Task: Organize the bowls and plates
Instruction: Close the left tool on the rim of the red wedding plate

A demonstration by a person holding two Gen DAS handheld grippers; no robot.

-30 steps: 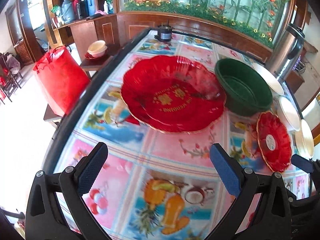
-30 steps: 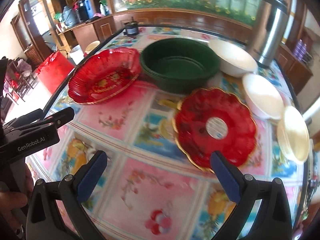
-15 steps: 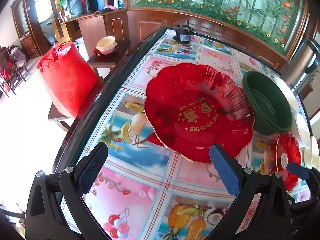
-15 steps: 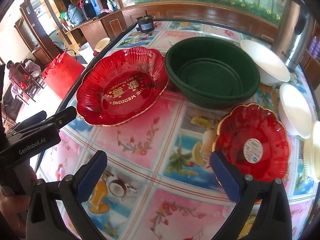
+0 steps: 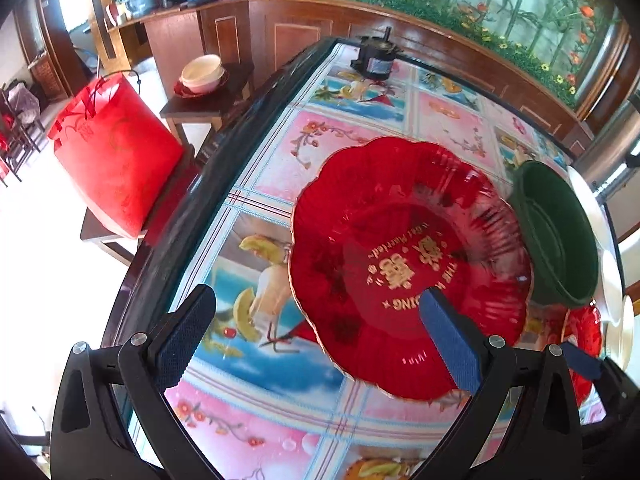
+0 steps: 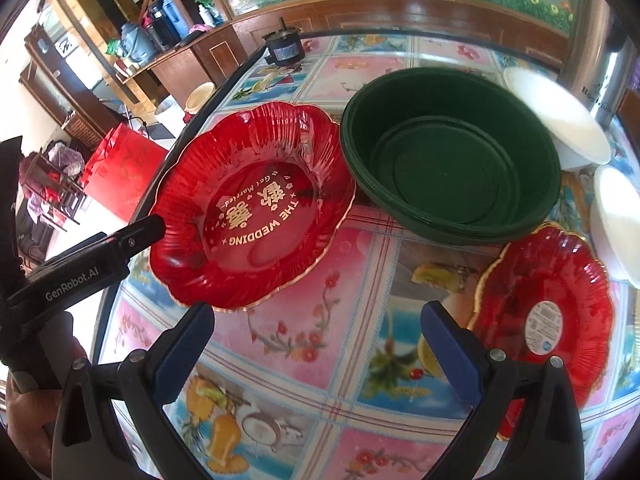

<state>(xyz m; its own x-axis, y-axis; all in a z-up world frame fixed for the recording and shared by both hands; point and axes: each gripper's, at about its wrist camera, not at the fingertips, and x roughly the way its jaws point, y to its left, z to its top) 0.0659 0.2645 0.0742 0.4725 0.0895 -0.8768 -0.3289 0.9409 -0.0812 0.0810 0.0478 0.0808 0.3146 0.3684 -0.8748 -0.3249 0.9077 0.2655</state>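
Two grippers, left gripper [image 5: 316, 336] and right gripper [image 6: 316, 350], are held spread wide and empty above the desk [image 6: 360, 280]. An approach step is judged in hand: the large red plate [image 5: 404, 264] lies just ahead of the left gripper, its near rim between the jaws. A lowering onto that rim and a closing are judged to be called for next.

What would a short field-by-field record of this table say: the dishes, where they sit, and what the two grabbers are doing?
Surface: table with fruit-print cloth
Large dish: red scalloped plastic plate with gold lettering, near the table's left edge
Beside it: dark green round plastic basin, to its right
Small dish: smaller red scalloped plate with a white sticker
White dishes: white bowls along the right side
Left gripper: open, empty, nearing the large plate
Right gripper: open, empty
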